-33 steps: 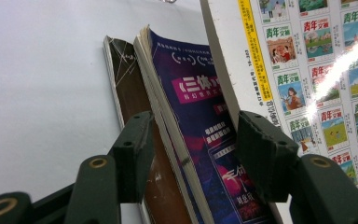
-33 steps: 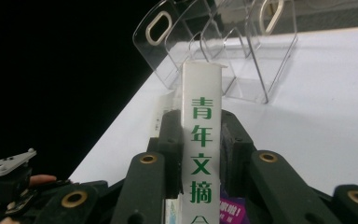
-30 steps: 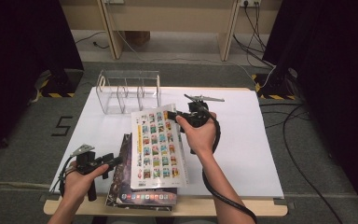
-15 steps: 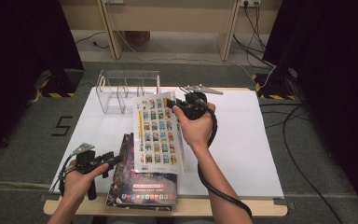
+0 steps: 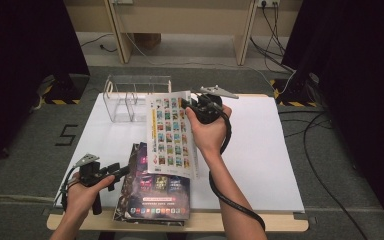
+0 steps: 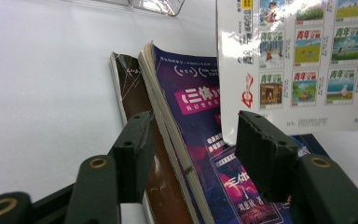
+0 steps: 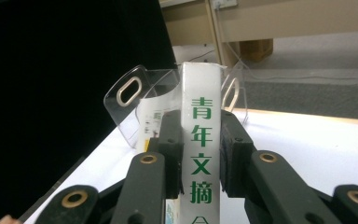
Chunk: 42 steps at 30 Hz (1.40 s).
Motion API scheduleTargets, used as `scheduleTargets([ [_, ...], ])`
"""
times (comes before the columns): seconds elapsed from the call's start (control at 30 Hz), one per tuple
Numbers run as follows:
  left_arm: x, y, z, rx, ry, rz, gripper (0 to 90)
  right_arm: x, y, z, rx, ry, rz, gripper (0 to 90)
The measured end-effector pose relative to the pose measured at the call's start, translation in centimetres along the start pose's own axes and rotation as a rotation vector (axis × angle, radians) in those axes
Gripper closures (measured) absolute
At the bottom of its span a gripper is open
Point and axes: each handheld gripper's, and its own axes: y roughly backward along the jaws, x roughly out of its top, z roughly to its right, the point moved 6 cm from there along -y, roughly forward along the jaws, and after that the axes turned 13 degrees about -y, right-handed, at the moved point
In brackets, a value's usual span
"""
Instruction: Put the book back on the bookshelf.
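Bottom left of the high view: left gripper [image 5: 114, 173] sits at the left edge of the book stack [image 5: 155, 192], jaws apart, gripping nothing. In the left gripper view the jaws straddle the stack's corner; top book is purple, a brown one [image 6: 142, 121] lies under it.

Mid-frame: right gripper [image 5: 190, 105] is clamped on the spine of a white magazine [image 5: 169, 132], which hangs lifted and tilted, lower edge still over the purple book [image 5: 157, 185]. Right gripper view confirms it: spine [image 7: 200, 154] pinched between both pads.

Upper left of the table: clear plastic file rack [image 5: 130, 97], standing upright with nothing in its slots as far as I can tell.

Step in hand, my read: carrying the magazine from the stack to the rack. Next move needs the magazine swung upright, spine aligned with a slot, lowered between the dividers, then released. Left gripper looks placed to steady the stack or take the next book.

Writing: spine reads 青年文摘 in green; the same title repeats on the small cover thumbnails printed across the magazine's back. Purple cover shows 三体 in a pink banner. A "5" [image 5: 66, 135] is marked on the floor at left
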Motion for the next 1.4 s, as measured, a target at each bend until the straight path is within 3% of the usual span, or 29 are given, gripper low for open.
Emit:
scheduleTargets([
  [0.3, 0.0, -0.2, 0.1, -0.004, -0.002, -0.007, 45.5, 1.3, 0.3, -0.4, -0.013, 0.034, 0.068, 74.2],
  [0.57, -0.2, -0.2, -0.1, -0.001, -0.001, -0.007, 45.4, 2.5, 0.3, -1.1, -0.060, 0.069, 0.125, 74.2],
  [0.97, -0.2, -0.2, 0.0, -0.005, -0.001, -0.008, 45.4, 4.8, 0.6, -2.7, -0.045, 0.103, 0.167, 74.2],
  [1.2, -0.3, -0.3, 0.0, -0.003, 0.000, -0.010, 45.4, 5.3, 0.3, -3.0, -0.039, 0.090, 0.170, 74.2],
  [1.4, -0.4, -0.4, 0.0, -0.005, -0.001, -0.014, 45.3, 5.7, -0.1, -4.0, 0.020, 0.076, 0.160, 74.2],
])
